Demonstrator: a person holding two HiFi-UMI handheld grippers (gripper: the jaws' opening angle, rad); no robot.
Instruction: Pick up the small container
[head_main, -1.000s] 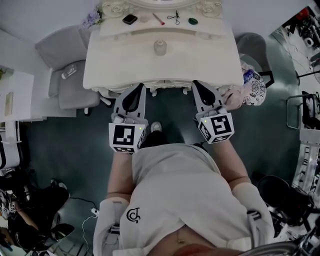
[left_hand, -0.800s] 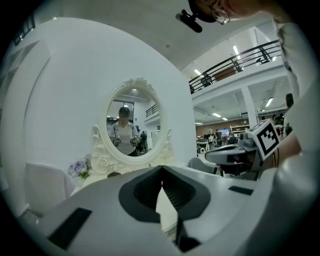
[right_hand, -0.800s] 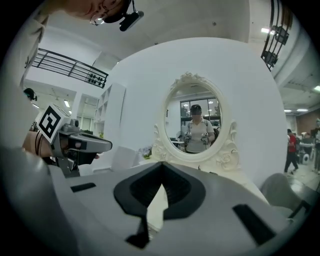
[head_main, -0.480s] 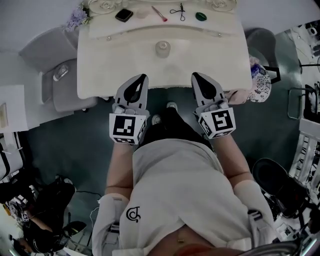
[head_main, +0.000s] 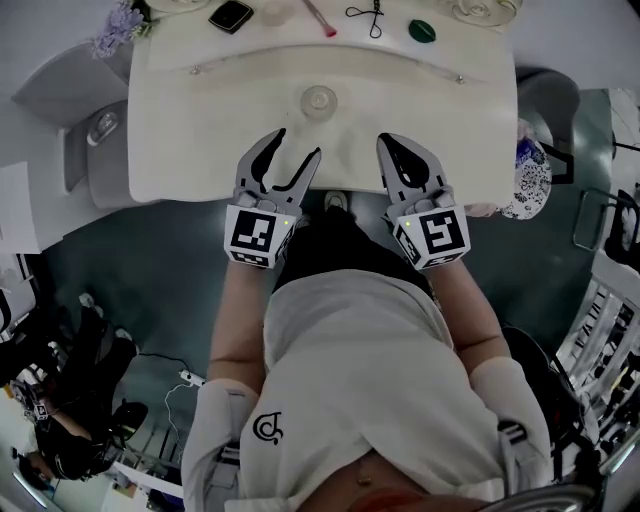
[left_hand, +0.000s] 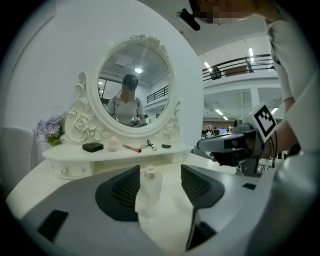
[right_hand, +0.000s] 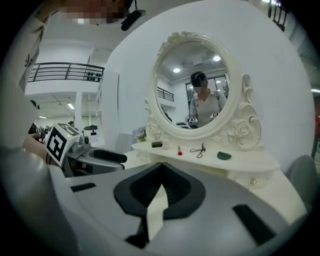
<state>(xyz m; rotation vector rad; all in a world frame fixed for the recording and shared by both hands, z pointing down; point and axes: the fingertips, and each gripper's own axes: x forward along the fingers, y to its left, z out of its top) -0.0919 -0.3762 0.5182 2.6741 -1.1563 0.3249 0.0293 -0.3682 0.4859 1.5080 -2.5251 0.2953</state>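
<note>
Small container: a translucent whitish jar with a round cap (head_main: 320, 100), upright on the cream tabletop (head_main: 190, 140). I cannot tell what is in it.
Label on container: none can be read in any view.
Left hand-held gripper (head_main: 297, 147): just short of the small container, its jaws opening. The left gripper view shows the container in the gap ahead, and neither pad touches it.
Right hand-held gripper (head_main: 386, 142): beside the small container on the person's right and apart from it. Its jaw tips are together with nothing between them.
Raised shelf behind the small container: a flat black rectangular case (head_main: 231, 14), a pink stick (head_main: 318, 17), a black wire-handled tool (head_main: 368, 12) and a dark green oval dish (head_main: 422, 31). The dish's contents do not show.
Oval mirror in a carved white frame (left_hand: 134, 95): it rises beyond the small container.
Writing: black-and-white square markers on both gripper cubes, and a round dark emblem on the person's white shirt (head_main: 266, 429).
</note>
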